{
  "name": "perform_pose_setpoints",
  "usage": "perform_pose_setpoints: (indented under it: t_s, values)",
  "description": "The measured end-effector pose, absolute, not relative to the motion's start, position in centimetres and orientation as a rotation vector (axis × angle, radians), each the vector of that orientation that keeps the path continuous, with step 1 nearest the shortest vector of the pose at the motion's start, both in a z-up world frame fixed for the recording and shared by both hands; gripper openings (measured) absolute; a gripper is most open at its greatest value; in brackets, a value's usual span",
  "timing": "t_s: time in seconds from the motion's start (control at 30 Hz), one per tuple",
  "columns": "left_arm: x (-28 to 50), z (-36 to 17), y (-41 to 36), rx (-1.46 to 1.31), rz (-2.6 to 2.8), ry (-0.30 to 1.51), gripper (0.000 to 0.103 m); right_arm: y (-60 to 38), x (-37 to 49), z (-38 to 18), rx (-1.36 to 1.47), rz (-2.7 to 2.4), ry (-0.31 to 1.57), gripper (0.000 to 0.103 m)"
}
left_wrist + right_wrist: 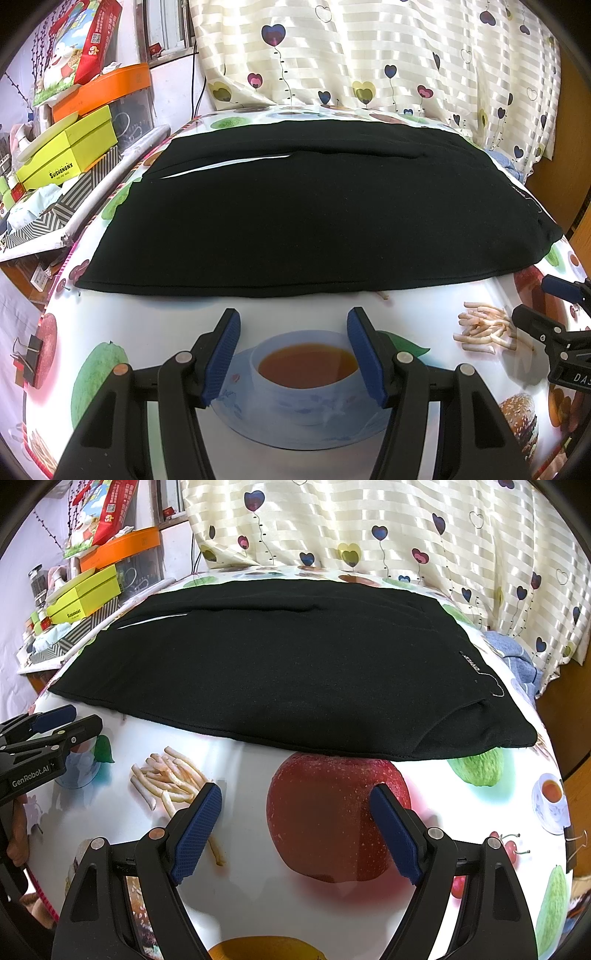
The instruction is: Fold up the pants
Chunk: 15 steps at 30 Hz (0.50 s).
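Note:
Black pants (314, 214) (280, 664) lie flat across the table, folded into a wide rectangle, with a small label near their right end. My left gripper (293, 317) hovers open just in front of the pants' near hem, over a printed teacup, holding nothing. To its right, my right gripper (295, 794) is also open and empty, over a printed red apple, close to the hem. Each gripper shows in the other's view: the right gripper (535, 299) at the right edge, the left gripper (79, 716) at the left edge.
The table (332, 314) wears a glossy cloth printed with food pictures, held by a binder clip (29, 349). Stacked boxes (70, 147) crowd a shelf at the left. A heart-patterned curtain (369, 55) hangs behind. A blue cloth (517, 657) lies at the far right.

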<state>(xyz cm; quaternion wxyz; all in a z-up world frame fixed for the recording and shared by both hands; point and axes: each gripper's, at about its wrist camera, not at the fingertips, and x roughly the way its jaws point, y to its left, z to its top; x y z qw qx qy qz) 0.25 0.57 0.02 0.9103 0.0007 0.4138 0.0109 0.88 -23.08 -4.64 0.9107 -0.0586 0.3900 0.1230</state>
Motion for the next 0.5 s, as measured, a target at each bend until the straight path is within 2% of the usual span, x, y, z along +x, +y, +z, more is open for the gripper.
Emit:
perform_pose_setpoints:
  t_s: [0.5]
  values:
    - [0.22, 0.0, 0.53, 0.002, 0.023, 0.853, 0.063, -23.03, 1.06, -4.64, -0.121, 0.253, 0.815, 0.083]
